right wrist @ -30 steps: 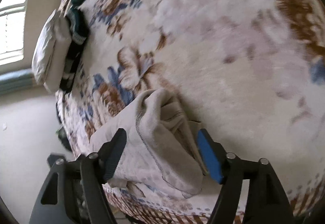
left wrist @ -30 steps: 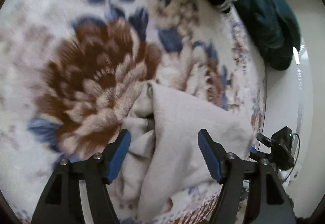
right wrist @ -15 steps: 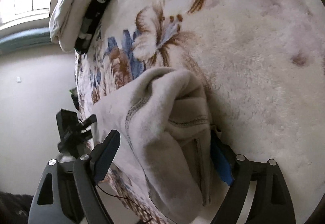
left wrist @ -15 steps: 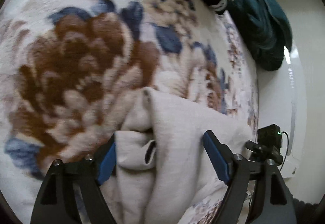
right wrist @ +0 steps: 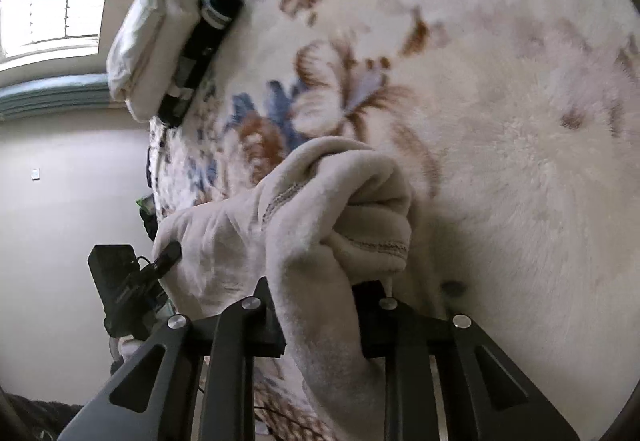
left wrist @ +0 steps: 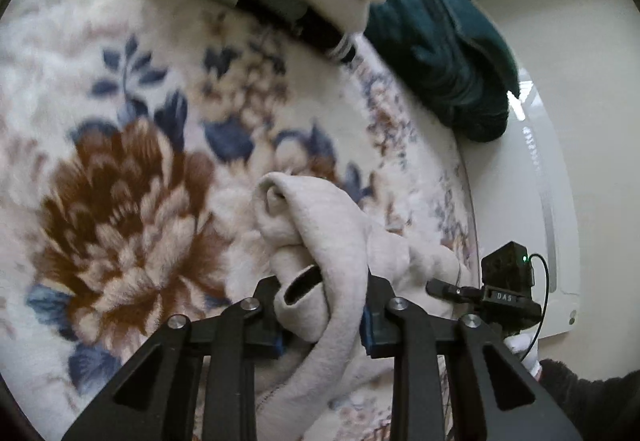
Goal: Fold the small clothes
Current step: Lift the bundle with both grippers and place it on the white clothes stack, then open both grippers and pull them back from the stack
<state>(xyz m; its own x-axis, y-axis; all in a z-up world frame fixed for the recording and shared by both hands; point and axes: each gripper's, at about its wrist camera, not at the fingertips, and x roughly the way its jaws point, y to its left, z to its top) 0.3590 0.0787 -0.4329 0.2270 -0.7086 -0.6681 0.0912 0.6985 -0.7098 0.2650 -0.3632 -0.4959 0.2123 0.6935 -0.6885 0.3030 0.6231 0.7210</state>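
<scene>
Both claws closing on the cream garment [left wrist: 332,225]
Left gripper [left wrist: 322,315], right gripper [right wrist: 318,315]: wide before, now pinching bunched cloth at lower centre; ready to lift, fold.

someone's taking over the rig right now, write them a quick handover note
Left gripper: jaws closing, a bunched fold of the beige garment between them.
Right gripper: jaws closing on another bunch of the same garment.
The garment hangs between both grippers at the edge of the floral blanket.
Done: a folded stack lies at the far edge.
Left: spread this garment flat, fold it, add it to the stack.
</scene>
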